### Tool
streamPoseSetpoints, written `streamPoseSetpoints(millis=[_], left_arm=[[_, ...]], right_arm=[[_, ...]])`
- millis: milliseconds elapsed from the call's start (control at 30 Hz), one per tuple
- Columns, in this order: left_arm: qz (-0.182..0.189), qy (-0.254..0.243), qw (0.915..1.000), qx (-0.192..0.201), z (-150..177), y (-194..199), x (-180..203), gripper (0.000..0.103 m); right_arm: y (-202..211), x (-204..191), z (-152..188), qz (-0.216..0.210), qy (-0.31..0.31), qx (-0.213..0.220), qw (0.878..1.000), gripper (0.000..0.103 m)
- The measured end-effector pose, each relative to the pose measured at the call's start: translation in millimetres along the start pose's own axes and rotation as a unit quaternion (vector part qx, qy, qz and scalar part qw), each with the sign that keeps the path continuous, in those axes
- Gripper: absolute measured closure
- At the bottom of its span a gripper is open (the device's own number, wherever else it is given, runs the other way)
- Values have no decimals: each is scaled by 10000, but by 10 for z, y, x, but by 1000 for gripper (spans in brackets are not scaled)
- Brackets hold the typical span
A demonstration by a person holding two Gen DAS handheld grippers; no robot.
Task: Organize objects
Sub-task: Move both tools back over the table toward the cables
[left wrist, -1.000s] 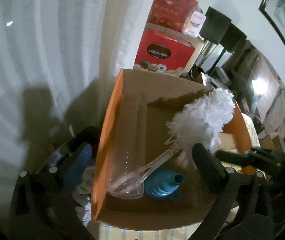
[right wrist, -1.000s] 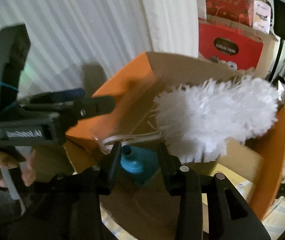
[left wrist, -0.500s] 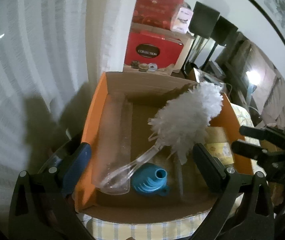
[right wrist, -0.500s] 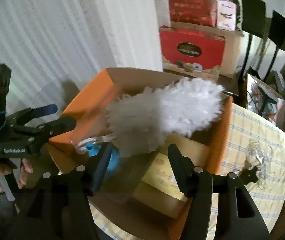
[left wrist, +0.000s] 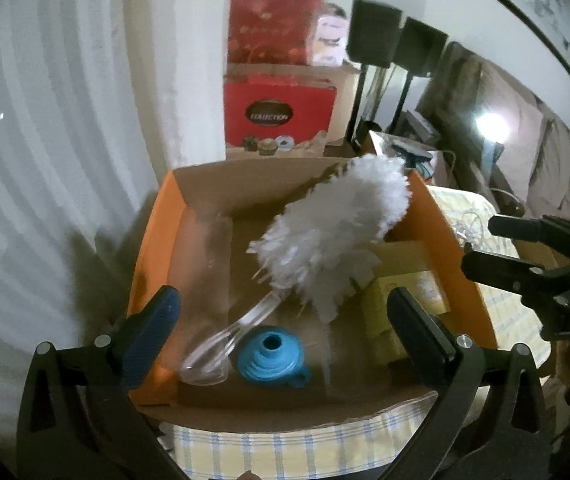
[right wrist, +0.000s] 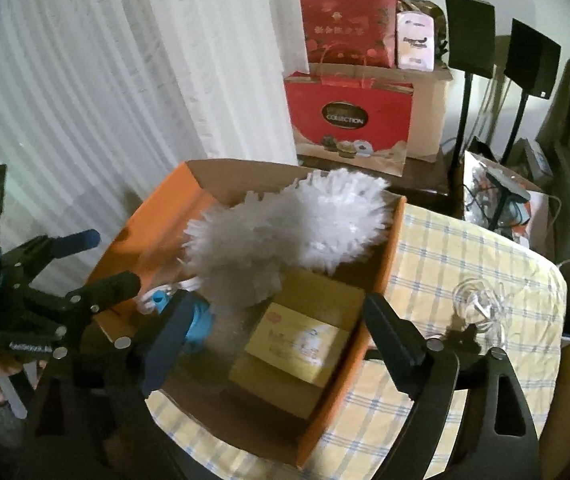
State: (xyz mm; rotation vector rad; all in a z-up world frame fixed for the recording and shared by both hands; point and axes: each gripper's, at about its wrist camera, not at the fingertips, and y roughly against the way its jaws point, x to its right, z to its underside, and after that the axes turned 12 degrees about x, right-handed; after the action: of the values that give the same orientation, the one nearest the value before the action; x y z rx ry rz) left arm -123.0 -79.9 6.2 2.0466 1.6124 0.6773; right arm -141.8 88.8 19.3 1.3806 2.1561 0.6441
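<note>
The fluffy white duster with a clear plastic handle [left wrist: 325, 248] is lying diagonally inside the orange cardboard box [left wrist: 153, 264], handle probably nearer the empty, spread left gripper [left wrist: 281, 324], while the right gripper [right wrist: 273, 328] is hanging spread and empty.

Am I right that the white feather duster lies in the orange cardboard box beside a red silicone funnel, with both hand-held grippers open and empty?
Not quite: the funnel is blue, not red, as the left wrist view shows. The rest holds: the white feather duster lies in the orange cardboard box beside it, and the left hand-held gripper and right hand-held gripper are open and empty.
</note>
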Motion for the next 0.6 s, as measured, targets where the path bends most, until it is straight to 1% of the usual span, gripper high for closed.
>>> streamPoseSetpoints(millis=[67, 133, 200, 367, 433, 500, 567, 600], left_arm=[[-5, -106, 9999, 51, -16, 24, 90, 0], [103, -152, 9998, 59, -33, 24, 193, 0], [248, -158, 9996, 29, -50, 4, 297, 0], [602, -140, 9981, -38, -76, -52, 538, 0], [845, -83, 9963, -139, -84, -89, 646, 0], [1195, -33, 9925, -260, -87, -110, 768, 0], [1344, -27, 9904, -312, -91, -131, 855, 0], [1359, -39, 9902, -319, -90, -141, 894, 0]], right_arm=[[34, 39, 4, 76, -9, 30, 10000, 11], [68, 79, 16, 144, -32, 37, 9999, 8], [101, 138, 34, 168, -84, 15, 9998, 1], [252, 350, 37, 325, -155, 17, 9993, 1], [331, 469, 40, 425, -212, 42, 9989, 1], [418, 607, 45, 515, -302, 52, 9982, 1], [534, 751, 56, 559, -389, 103, 9976, 1], [586, 814, 64, 603, -409, 132, 9973, 1]])
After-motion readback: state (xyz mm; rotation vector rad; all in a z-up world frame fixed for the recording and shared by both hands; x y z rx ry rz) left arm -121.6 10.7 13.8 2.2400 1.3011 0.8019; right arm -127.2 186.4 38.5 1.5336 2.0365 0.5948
